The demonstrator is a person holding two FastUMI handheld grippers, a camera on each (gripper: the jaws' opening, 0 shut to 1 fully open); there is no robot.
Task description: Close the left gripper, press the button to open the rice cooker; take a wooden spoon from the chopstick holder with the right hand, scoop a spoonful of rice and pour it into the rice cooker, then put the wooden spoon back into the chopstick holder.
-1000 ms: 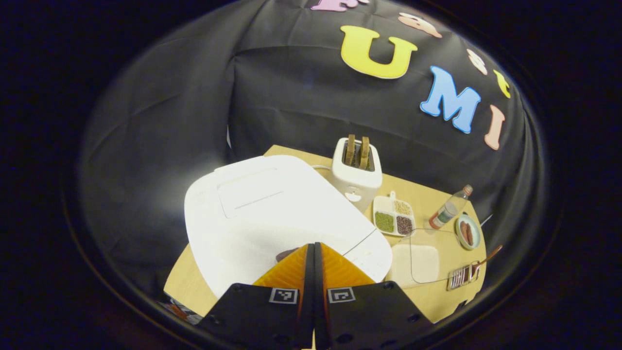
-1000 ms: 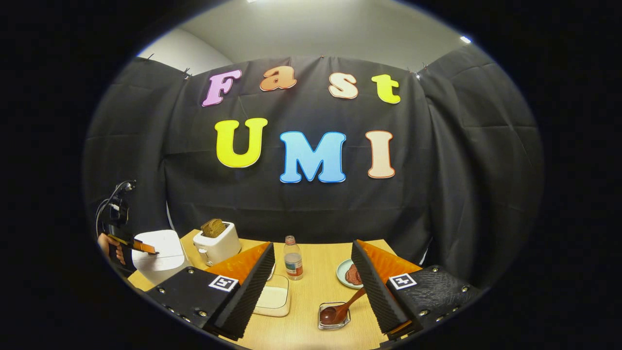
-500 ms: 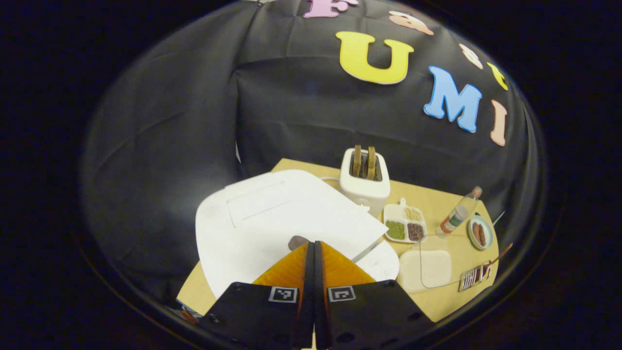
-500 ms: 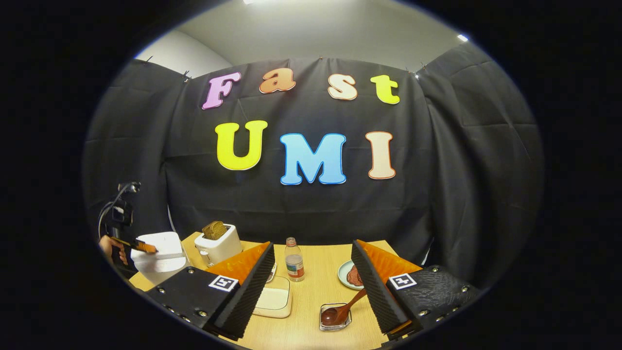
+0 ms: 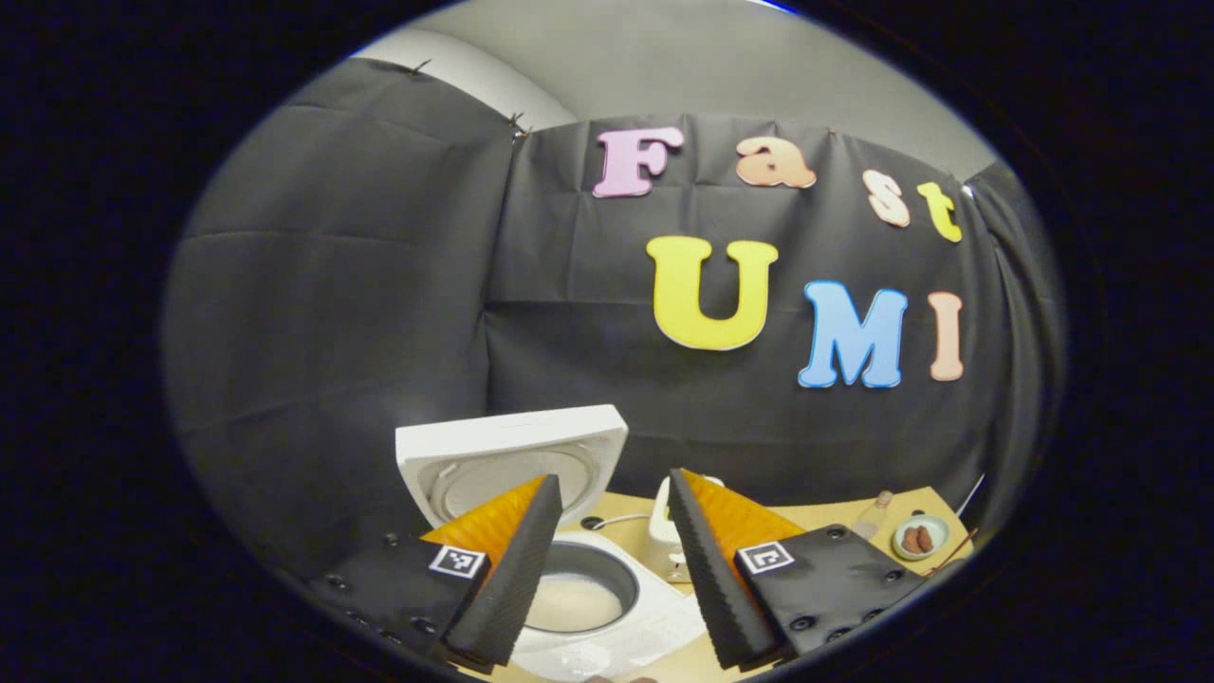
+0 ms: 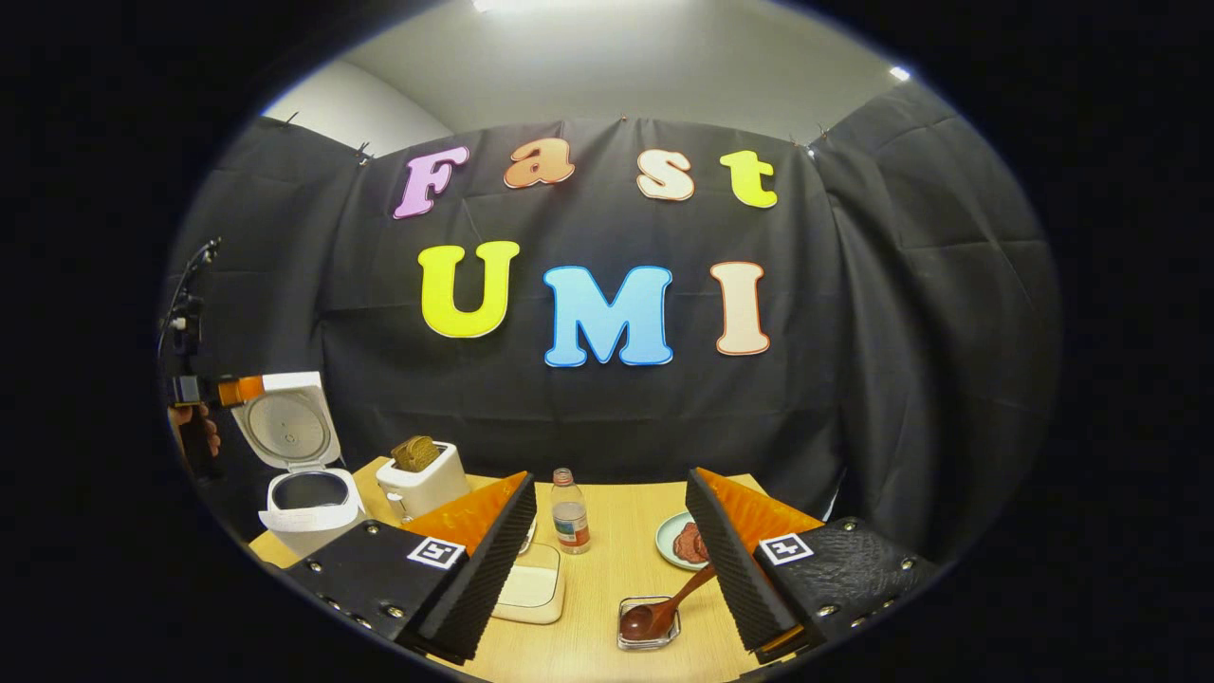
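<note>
Lid (image 5: 512,453): raised upright at the back of the rice cooker (image 5: 607,617), inner face toward the camera in the left gripper view.
Pot opening (image 5: 579,593): faces up, low between the fingers, white rice inside.
Left gripper (image 5: 607,569): jaws spread wide, empty.
Wooden spoon (image 6: 664,607): right gripper view; bowl in the chopstick holder (image 6: 649,634), handle slanting up and right.
Right gripper (image 6: 607,560): jaws apart, empty; spoon lies low between them, untouched.
</note>
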